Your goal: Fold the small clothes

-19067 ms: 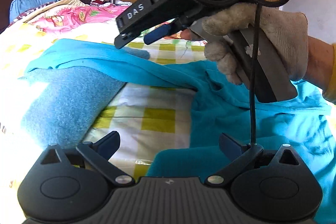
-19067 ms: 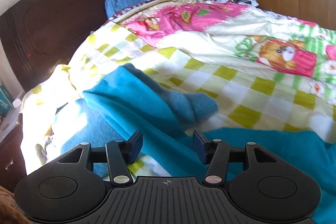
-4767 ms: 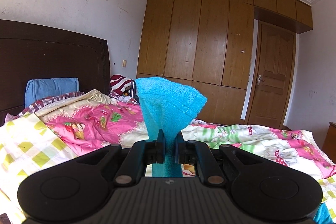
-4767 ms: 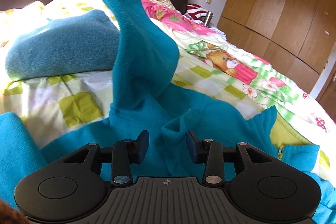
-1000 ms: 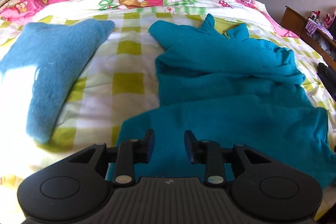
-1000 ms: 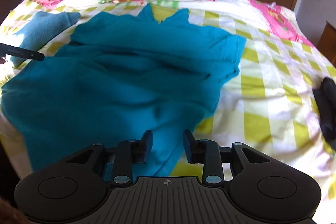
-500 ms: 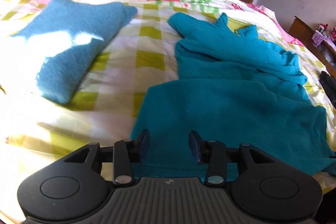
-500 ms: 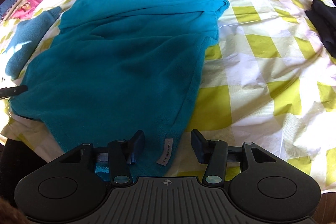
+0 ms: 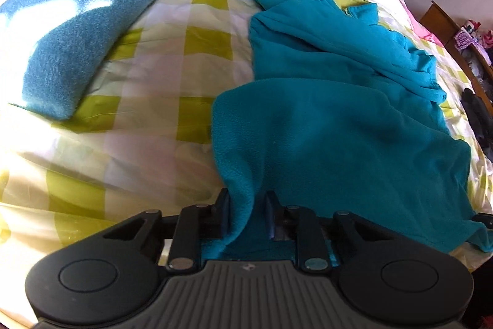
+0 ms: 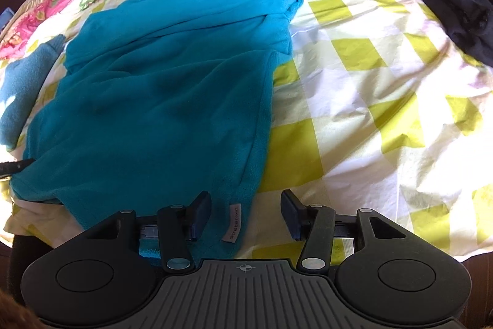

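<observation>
Left gripper (image 9: 246,213) clamped on teal fleece garment (image 9: 339,119) hem corner, right gripper (image 10: 245,213) spread wide around the opposite labelled corner, seemingly readying a lift-and-fold.

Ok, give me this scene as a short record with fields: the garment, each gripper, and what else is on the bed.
garment: teal fleece, spread on the checked sheet, hem at the near edge
label: white tag at the hem's right corner
left gripper: fingers nearly shut, fleece hem bunched between them
right gripper: open, fingers either side of the tagged hem corner
other items: blue folded cloth to the left, black clothes far right
</observation>
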Demonstrator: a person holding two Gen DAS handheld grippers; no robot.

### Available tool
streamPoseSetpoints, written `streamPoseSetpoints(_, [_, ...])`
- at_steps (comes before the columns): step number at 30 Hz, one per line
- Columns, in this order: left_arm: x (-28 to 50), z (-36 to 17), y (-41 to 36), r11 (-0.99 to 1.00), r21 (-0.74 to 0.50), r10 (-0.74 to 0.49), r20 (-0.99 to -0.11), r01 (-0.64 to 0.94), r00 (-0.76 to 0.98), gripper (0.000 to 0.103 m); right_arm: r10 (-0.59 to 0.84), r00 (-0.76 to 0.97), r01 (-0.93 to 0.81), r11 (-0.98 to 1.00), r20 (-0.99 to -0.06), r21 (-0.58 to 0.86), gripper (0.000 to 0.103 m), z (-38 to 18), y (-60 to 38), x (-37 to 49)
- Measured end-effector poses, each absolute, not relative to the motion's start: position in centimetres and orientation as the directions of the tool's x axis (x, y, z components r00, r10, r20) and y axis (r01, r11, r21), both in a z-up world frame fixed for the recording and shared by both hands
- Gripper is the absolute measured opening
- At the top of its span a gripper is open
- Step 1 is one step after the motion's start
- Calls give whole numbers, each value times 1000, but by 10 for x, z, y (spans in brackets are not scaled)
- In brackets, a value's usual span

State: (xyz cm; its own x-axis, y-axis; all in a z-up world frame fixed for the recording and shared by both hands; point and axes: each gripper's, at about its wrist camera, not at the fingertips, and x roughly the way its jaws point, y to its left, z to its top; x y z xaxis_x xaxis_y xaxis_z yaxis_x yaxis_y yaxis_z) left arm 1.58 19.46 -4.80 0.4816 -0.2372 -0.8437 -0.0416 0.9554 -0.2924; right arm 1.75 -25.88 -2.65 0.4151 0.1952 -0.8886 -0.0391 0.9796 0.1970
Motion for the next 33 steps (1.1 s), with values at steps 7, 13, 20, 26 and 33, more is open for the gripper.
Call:
streamPoseSetpoints(7, [11,-40,188,952,-304,-262,-840,-14,476,24,330,318,-27,940,-889,340,48,-31,-264,25])
streamPoseSetpoints(13, [-8,-19,187,889,-457,-393,-743,18,541,22,494,272,9,857,-826,516,10,-28,-275,25])
streamPoseSetpoints(20, [-26,38,197,683,-723,-549,-414,104,726,21,681,446,-61,671,-581,739,9,31,-289,5])
streamPoseSetpoints(26, [0,69,199,598,-776,-577,-241,202,781,21,728,531,-115,570,-434,814,9,60,-300,17])
streamPoseSetpoints(33, [110,77,214,540,-820,-485,-119,189,867,22,708,666,-136,423,-233,896,9,68,-309,87])
